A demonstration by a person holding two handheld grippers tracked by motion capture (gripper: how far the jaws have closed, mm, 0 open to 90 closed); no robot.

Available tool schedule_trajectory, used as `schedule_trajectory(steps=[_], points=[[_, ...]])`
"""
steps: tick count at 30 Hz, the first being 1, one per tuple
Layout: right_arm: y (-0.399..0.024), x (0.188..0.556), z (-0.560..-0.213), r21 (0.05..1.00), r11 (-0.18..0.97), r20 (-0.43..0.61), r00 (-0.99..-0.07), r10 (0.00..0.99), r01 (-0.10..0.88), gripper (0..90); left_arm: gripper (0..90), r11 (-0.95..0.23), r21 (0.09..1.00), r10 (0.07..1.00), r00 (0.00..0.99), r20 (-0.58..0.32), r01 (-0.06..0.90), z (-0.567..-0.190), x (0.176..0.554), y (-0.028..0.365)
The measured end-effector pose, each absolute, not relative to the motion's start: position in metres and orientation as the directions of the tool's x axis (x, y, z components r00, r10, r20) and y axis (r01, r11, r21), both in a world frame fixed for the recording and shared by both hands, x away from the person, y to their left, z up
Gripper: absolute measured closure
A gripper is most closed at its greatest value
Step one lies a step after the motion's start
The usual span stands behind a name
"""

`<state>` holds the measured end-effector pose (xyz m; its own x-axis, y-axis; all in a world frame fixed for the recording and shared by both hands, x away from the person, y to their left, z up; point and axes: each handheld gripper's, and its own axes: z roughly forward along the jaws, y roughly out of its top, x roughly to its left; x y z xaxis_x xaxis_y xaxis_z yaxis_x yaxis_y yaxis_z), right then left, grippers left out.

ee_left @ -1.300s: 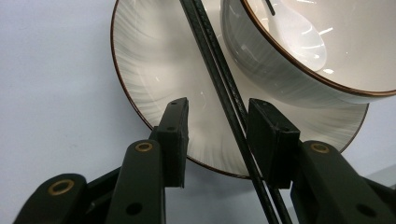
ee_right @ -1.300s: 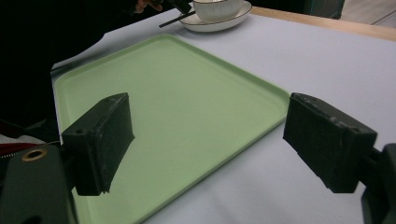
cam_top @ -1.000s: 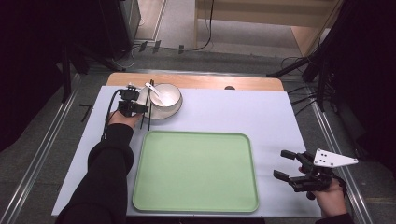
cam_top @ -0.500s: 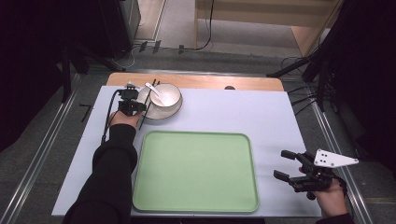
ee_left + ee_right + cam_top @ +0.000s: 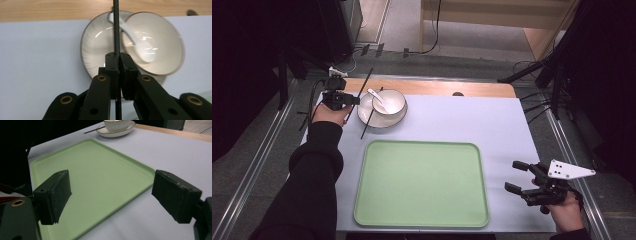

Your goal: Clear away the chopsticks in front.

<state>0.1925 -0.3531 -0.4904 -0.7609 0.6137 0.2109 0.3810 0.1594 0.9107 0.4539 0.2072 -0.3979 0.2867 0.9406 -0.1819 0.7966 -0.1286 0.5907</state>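
— Since a second ago, what has changed?

— Up has come my left gripper, lifting a thin black chopstick beside the bowl. Its jaws have just been closing and now pinch that stick tight between the pads, as the left gripper view shows.

— And the other hand?

— My right gripper rests at the table's near right corner, jaws wide apart, holding nothing.

— Which step is this?

— Picking up, I judge. A second chopstick leans against the saucer under the bowl, where a white spoon lies.

— Next?

— Probably carrying the stick over to the green tray, keeping it level so it doesn't swing or slip.
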Motion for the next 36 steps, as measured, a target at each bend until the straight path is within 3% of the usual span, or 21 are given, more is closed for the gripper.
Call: schedule_trajectory(steps=[8,14,26,36], points=[[-0.353,0.191,-0.490,0.910,0.163,0.209,-0.761,0.614,0.381,16.2,85.8,-0.214,0.590,0.873,0.423,-0.242,0.779,-0.373,0.426,0.180],[-0.353,0.191,-0.490,0.910,0.165,0.207,-0.759,0.617,0.382,16.2,85.8,-0.287,0.592,0.818,0.514,-0.257,0.753,-0.382,0.398,0.163],[-0.353,0.190,-0.490,0.909,0.162,0.208,-0.755,0.621,0.383,16.2,85.8,-0.327,0.574,0.791,0.550,-0.269,0.751,-0.422,0.346,0.161],[-0.351,0.192,-0.489,0.911,0.168,0.202,-0.762,0.615,0.377,16.2,85.8,-0.320,0.543,0.811,0.521,-0.267,0.776,-0.453,0.297,0.176]])
